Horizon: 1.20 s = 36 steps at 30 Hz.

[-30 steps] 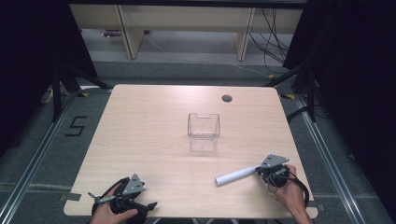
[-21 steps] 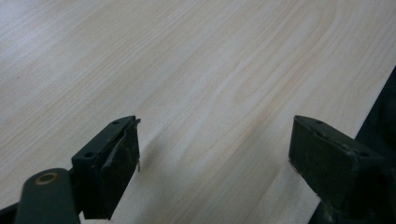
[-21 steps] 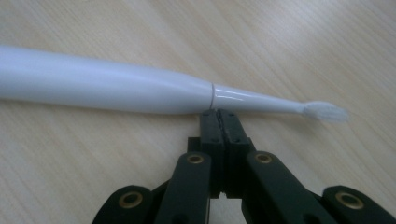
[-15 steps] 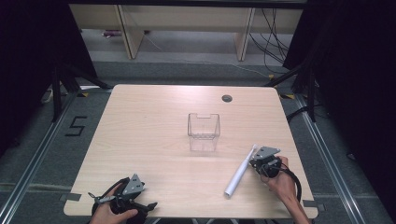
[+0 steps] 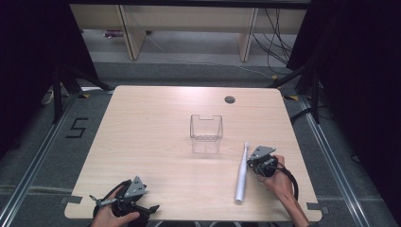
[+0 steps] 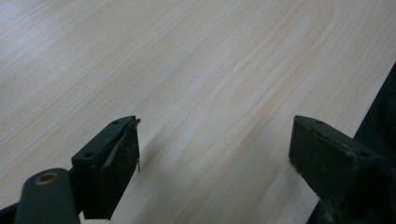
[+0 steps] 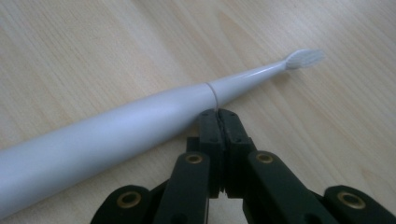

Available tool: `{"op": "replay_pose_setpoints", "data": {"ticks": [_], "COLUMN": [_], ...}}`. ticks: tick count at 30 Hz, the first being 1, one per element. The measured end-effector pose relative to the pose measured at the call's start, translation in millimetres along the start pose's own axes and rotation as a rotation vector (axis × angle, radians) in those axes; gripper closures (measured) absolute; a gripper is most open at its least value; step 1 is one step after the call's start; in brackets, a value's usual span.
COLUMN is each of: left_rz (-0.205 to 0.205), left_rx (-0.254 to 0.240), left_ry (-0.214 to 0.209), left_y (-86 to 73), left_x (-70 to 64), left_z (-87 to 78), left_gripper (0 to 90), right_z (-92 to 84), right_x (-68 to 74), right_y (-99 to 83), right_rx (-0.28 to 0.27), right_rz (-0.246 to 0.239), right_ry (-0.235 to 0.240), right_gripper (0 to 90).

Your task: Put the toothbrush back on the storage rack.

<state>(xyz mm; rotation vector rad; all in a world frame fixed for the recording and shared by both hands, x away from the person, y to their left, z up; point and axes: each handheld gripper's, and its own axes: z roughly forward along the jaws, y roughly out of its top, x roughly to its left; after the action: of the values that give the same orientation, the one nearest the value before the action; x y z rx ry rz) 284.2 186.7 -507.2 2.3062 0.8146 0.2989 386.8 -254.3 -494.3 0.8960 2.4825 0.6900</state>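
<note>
We keep the right gripper (image 7: 218, 114), jaws pressed together empty, against the electric toothbrush (image 7: 116, 135). We nudge gently toward the clear container (image 5: 206, 133) at 11 o'clock. The left gripper (image 6: 212, 158) rests, jaws wide.

The toothbrush (image 5: 241, 174) is white with pale bristles. The desk (image 5: 151, 132) is light wood with fine grain. Both tools, right (image 5: 257, 163) and left (image 5: 124, 204), are black with grey plates. The bin (image 5: 206, 134) is clear.

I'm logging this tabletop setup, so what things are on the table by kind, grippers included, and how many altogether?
White electric toothbrush: 1
Clear plastic container: 1
Handheld grippers: 2, the left gripper with jaws apart and the right gripper with jaws together against the toothbrush's side
Total: 4
</note>
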Motion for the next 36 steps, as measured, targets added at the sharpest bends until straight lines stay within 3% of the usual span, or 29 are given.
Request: {"op": "replay_pose_setpoints", "data": {"ticks": [9,11,12,16,18,19,21,25,29,30,31,32,34,35,36], "left_rz": [0.0,0.008,0.008,0.007,-0.008,-0.005,0.007,0.003,0.003,0.005,0.005,0.007,0.007,0.007,0.006], "left_rx": [0.0,0.001,-0.001,-0.001,-0.002,0.001,0.0,0.0,-0.002,-0.002,-0.002,-0.003,-0.004,-0.004,-0.001], "left_ry": [-0.001,0.0,0.003,0.002,-0.008,-0.002,0.002,0.003,0.004,0.003,0.003,0.003,0.003,0.003,0.001], "left_y": [-0.1,0.1,0.1,0.1,-0.2,-0.3,0.1,0.0,0.0,0.1,0.1,0.3,0.3,0.3,0.2], "left_x": [0.1,0.6,0.7,0.6,-0.5,-0.1,0.9,1.0,1.0,1.1,1.1,1.1,0.8,0.8,0.5], "left_z": [0.0,-0.3,-0.5,-0.5,-0.1,0.3,0.0,0.0,-0.3,-0.7,-0.7,-1.0,-1.0,-1.0,-1.0], "left_gripper": [15.6,15.7,15.7,15.7,15.6,15.7,15.7,15.6,15.6,15.6,15.6,15.6,15.6,15.7,15.6], "right_z": [4.3,6.7,6.9,8.6,9.5,7.8,6.6,-1.5,-6.7,-12.9,-12.9,-19.1,-21.7,-22.3,-22.1], "right_x": [2.7,2.9,3.8,4.6,3.3,4.3,5.2,0.3,-0.9,-0.1,-0.1,4.5,9.6,13.6,16.5], "right_y": [8.8,10.4,11.8,14.5,16.5,17.2,17.9,21.2,24.1,28.3,28.3,32.8,37.5,39.3,41.3], "right_rx": [0.006,0.009,0.016,0.016,0.012,0.012,0.009,0.006,-0.006,0.002,0.002,0.011,0.016,0.021,0.04], "right_rz": [-0.031,-0.047,-0.049,-0.042,-0.064,-0.025,-0.005,0.064,0.096,0.117,0.117,0.139,0.134,0.162,0.144], "right_ry": [0.012,-0.009,0.016,0.027,0.031,0.022,0.002,-0.004,0.012,0.043,0.043,0.059,0.056,0.072,0.087], "right_gripper": [88.4,88.2,88.0,87.9,86.4,83.3,80.4,62.1,55.8,49.8,49.8,45.8,43.8,43.1,42.3]}}
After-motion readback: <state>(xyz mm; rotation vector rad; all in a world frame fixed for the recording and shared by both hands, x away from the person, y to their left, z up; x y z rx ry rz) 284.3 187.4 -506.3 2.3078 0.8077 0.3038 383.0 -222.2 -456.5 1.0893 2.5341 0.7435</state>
